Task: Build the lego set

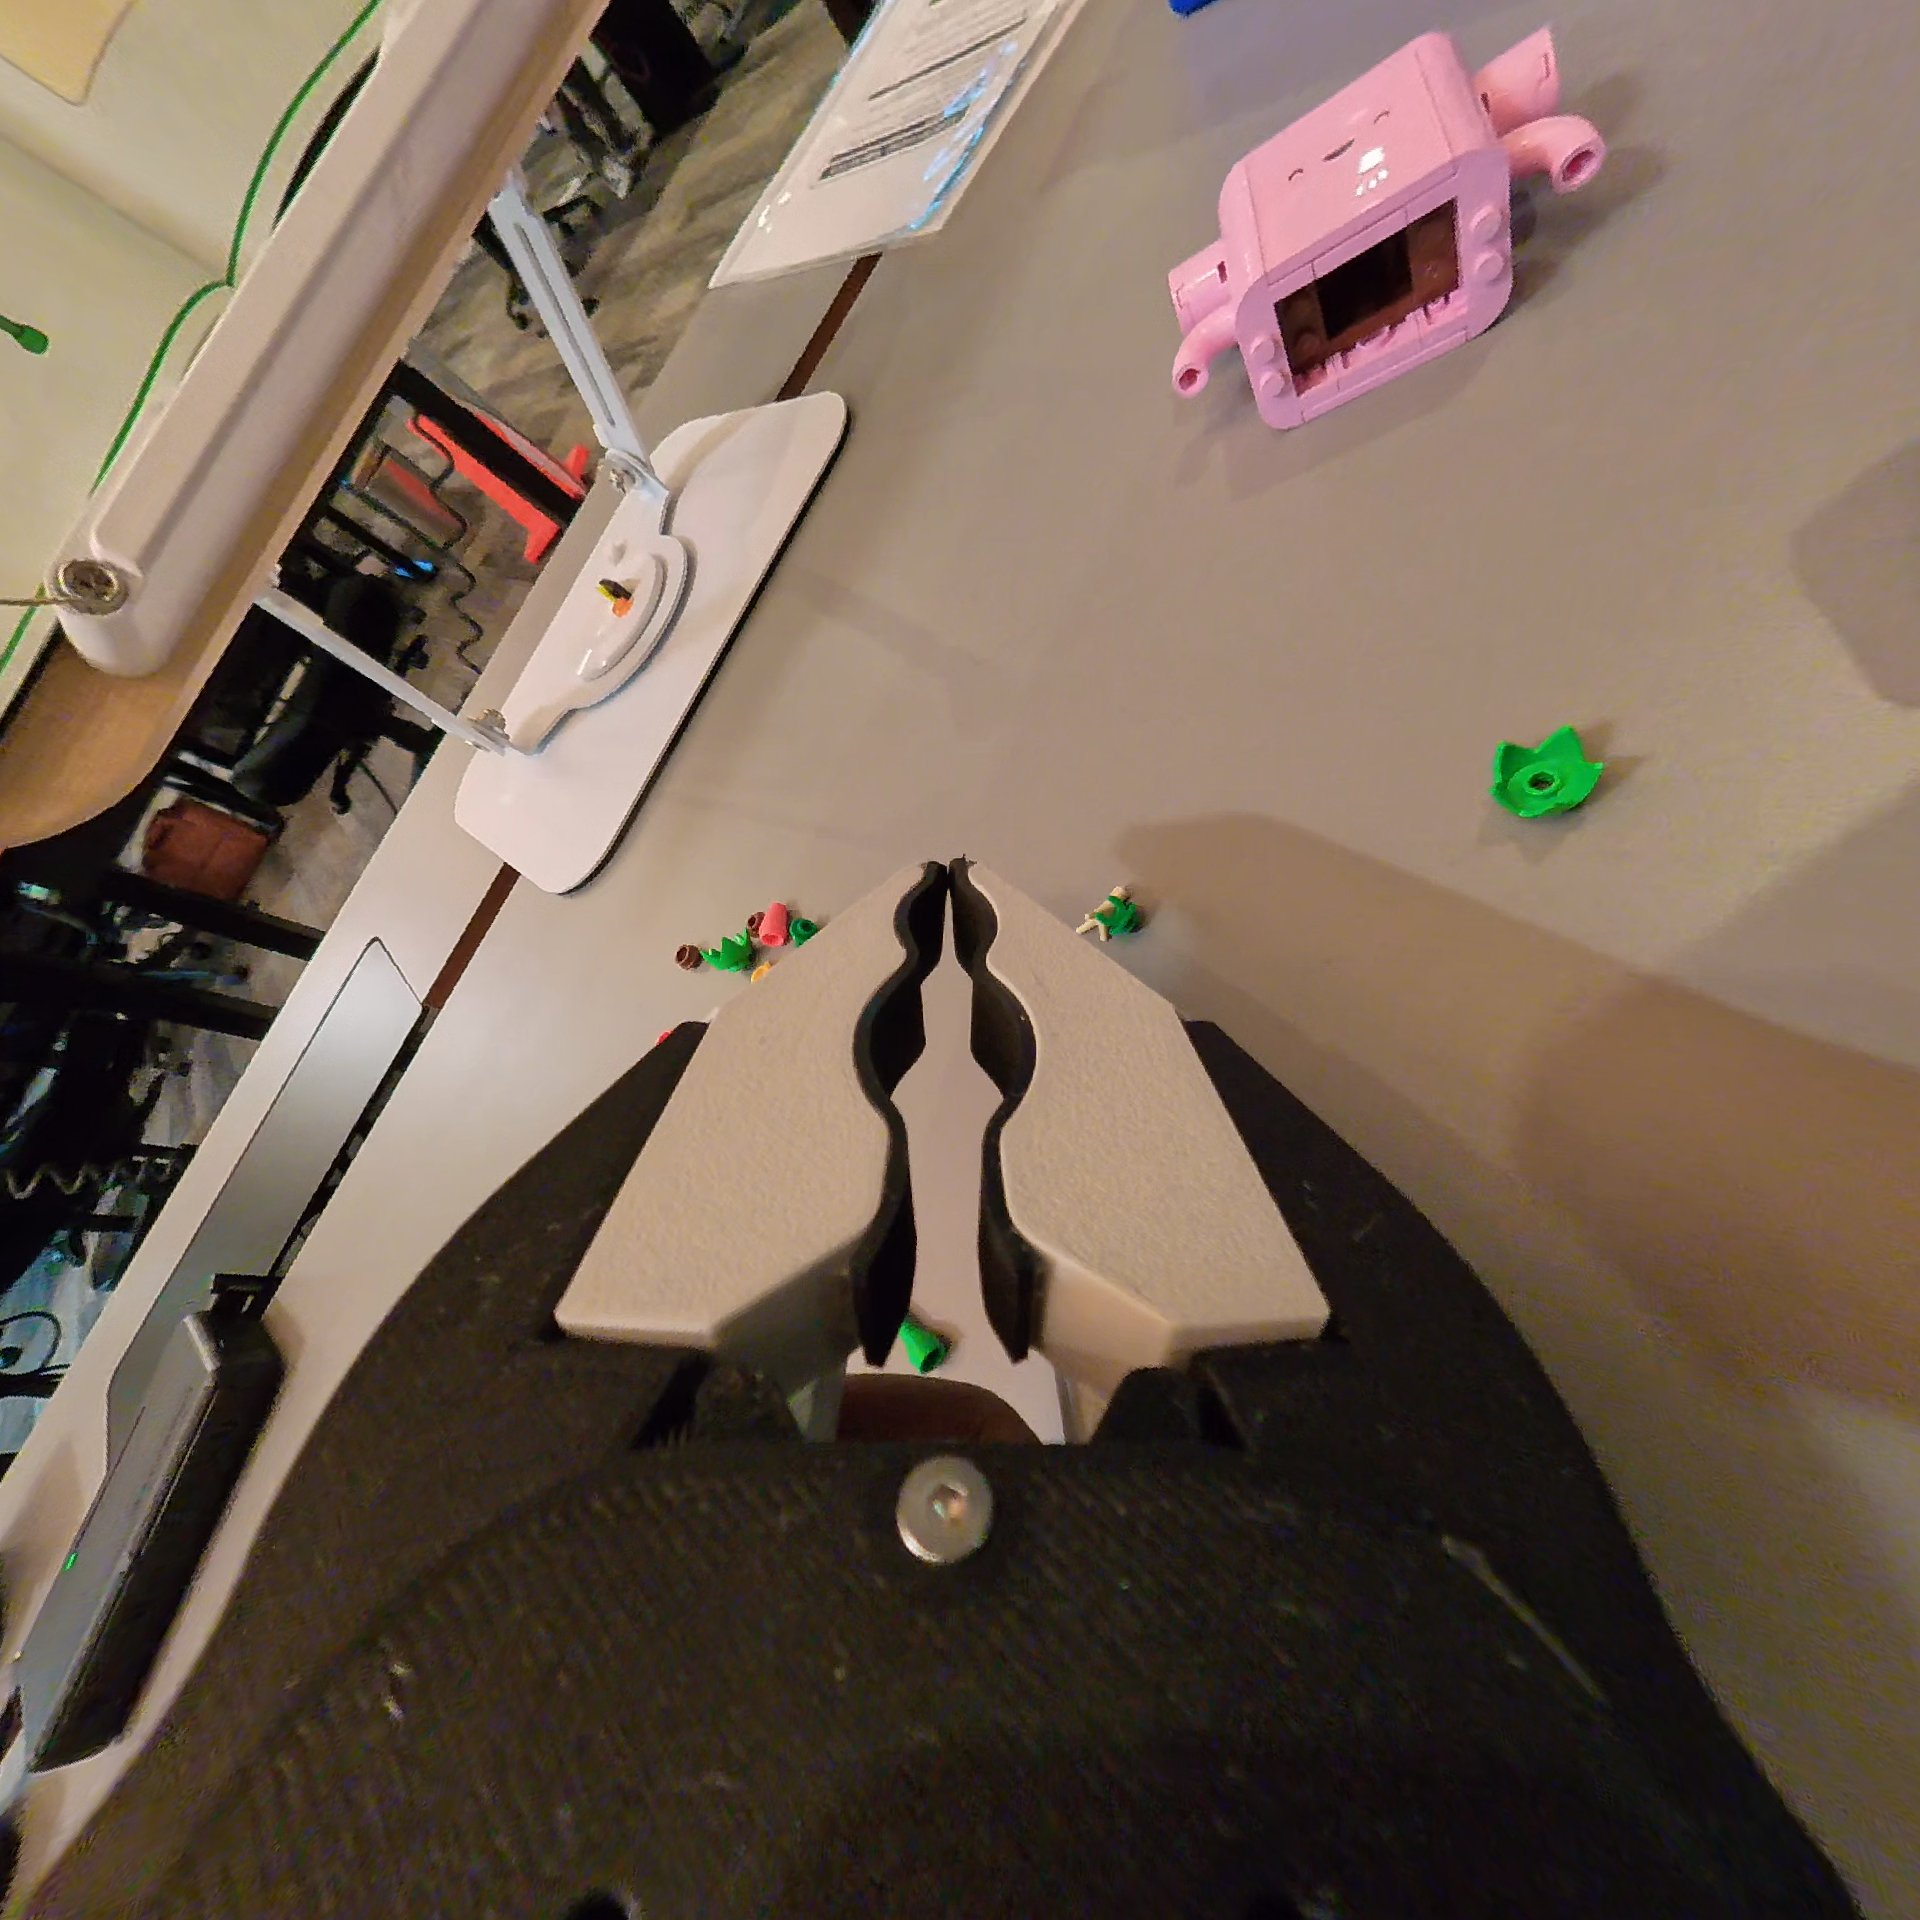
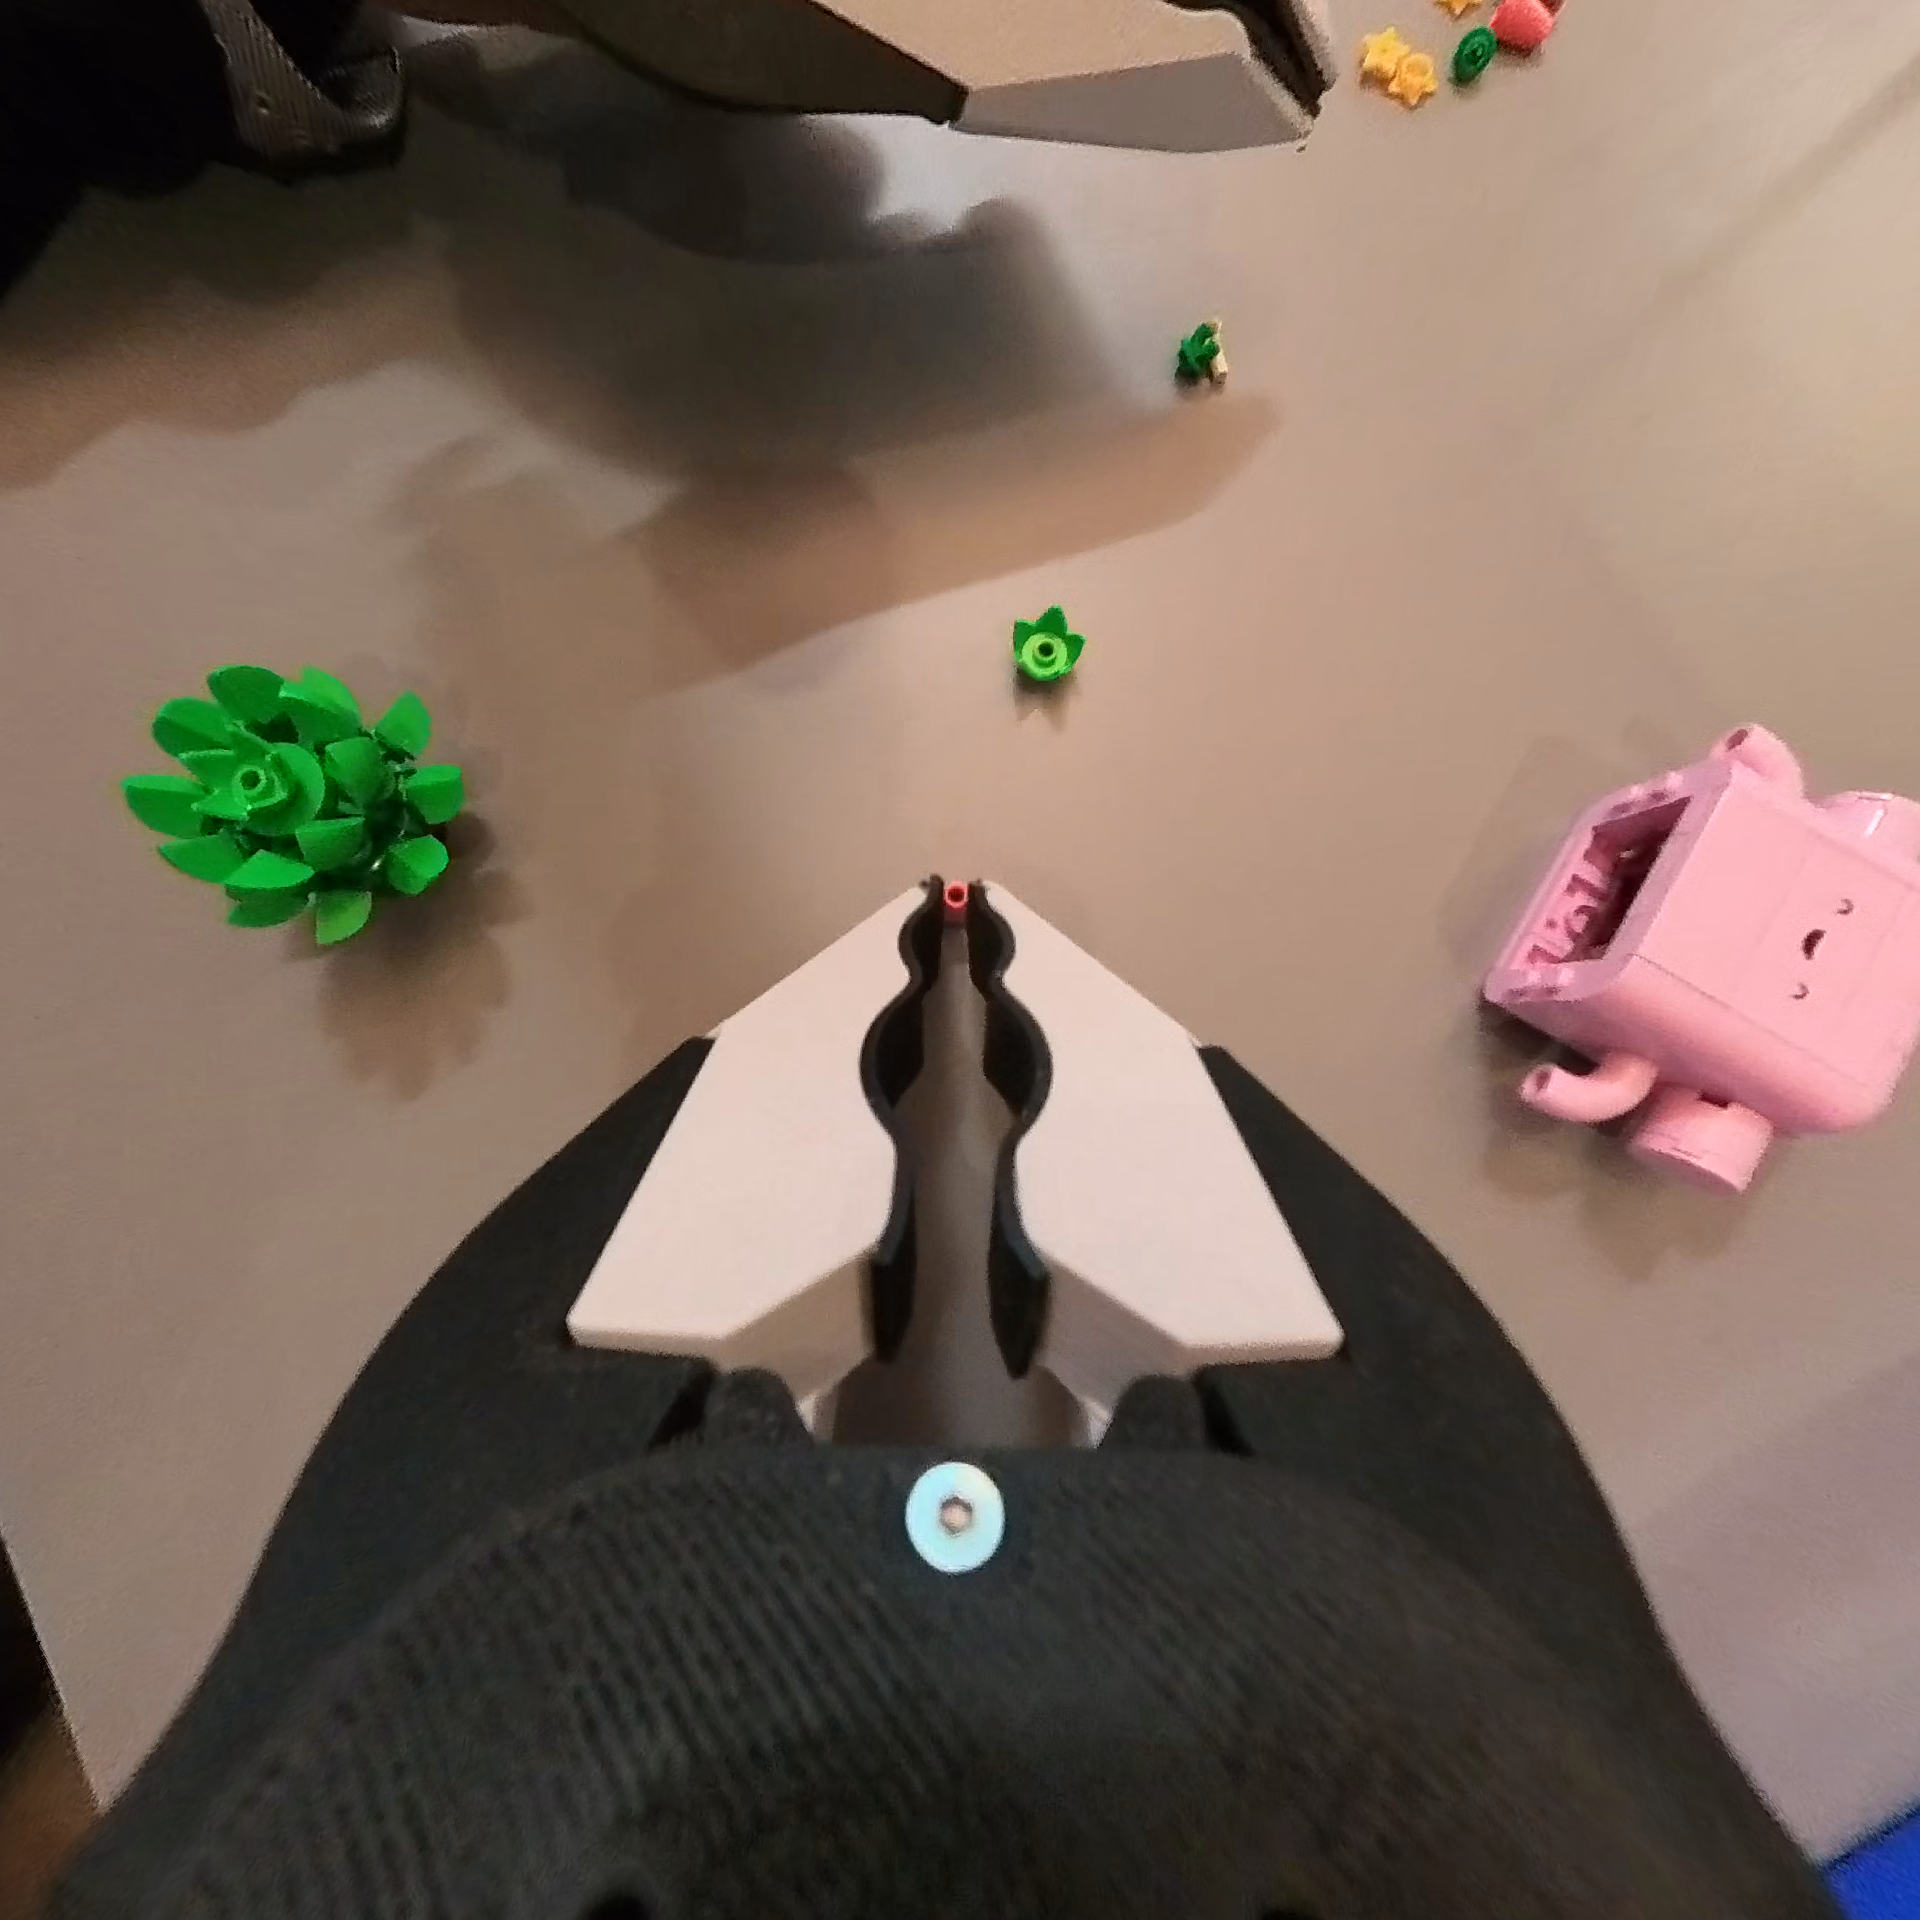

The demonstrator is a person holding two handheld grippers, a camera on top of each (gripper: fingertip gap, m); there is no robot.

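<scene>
Left wrist view first: the left gripper (image 1: 951, 868) is hovering over the grey table (image 1: 1195, 644) with its fingertips pressed together and nothing showing between them. Just past its tips, a small cluster of loose pieces (image 1: 750, 940) is lying on the left, green, pink and brown among them, and a tiny green-and-cream piece (image 1: 1112, 916) is sitting on the right. A green leaf piece (image 1: 1543, 774) is resting well apart on the right. Far ahead, the pink box-shaped lego model (image 1: 1371, 229) is lying on its side, its open brown-lined end turned toward the camera. A white lamp base (image 1: 655, 634) is standing at the table's left edge, with a clear-sleeved sheet (image 1: 904, 135) beyond it.

Over to the right wrist view: the right gripper (image 2: 956, 894) is pinching a small red piece (image 2: 955, 896) at its very tips. Directly ahead, the green leaf piece (image 2: 1046, 649) is lying on the table (image 2: 1455, 520). A big green leafy assembly (image 2: 296, 800) is sitting on the left, and the pink lego model (image 2: 1725, 966) is lying on the right. The left gripper (image 2: 1304, 73) is poking in at the top, near yellow, green and red pieces (image 2: 1455, 47).
</scene>
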